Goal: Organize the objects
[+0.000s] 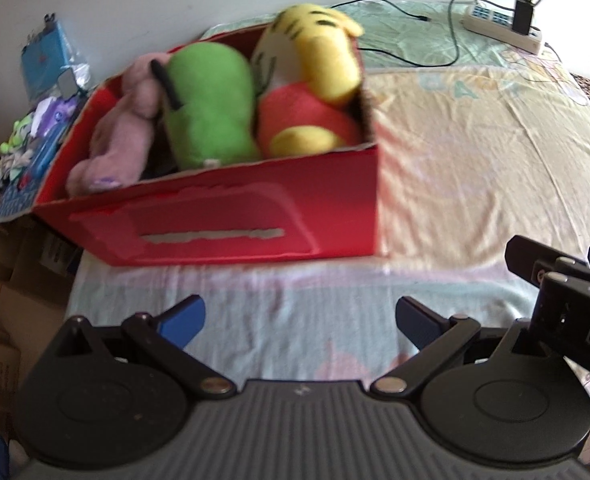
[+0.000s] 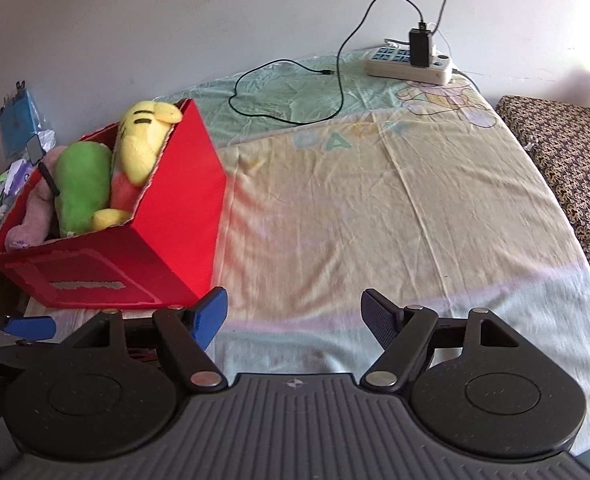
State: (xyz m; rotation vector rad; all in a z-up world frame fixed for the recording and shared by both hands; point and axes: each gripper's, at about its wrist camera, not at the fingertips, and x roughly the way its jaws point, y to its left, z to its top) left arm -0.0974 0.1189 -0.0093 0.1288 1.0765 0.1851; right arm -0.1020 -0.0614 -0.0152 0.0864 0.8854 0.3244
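Observation:
A red cardboard box [image 1: 231, 216] [image 2: 183, 208] stands on the bed's left side. Inside lie three plush toys: a pink one [image 1: 123, 132] [image 2: 35, 216] at the left, a green one [image 1: 211, 108] [image 2: 81, 184] in the middle, and a yellow bear in a red shirt [image 1: 315, 76] [image 2: 143, 140] at the right. My left gripper [image 1: 300, 318] is open and holds nothing, a short way in front of the box. My right gripper [image 2: 294, 314] is also open and holds nothing, just right of the box's front corner. Part of the right gripper shows in the left wrist view at the right edge.
A pastel bed sheet [image 2: 375, 208] covers the bed. A white power strip [image 2: 409, 66] [image 1: 503, 26] with a black charger and a black cable [image 2: 295, 92] lies at the far edge by the wall. Small toys and a blue pack [image 1: 45, 60] crowd a shelf left of the box. A patterned cushion [image 2: 567, 168] sits at the right.

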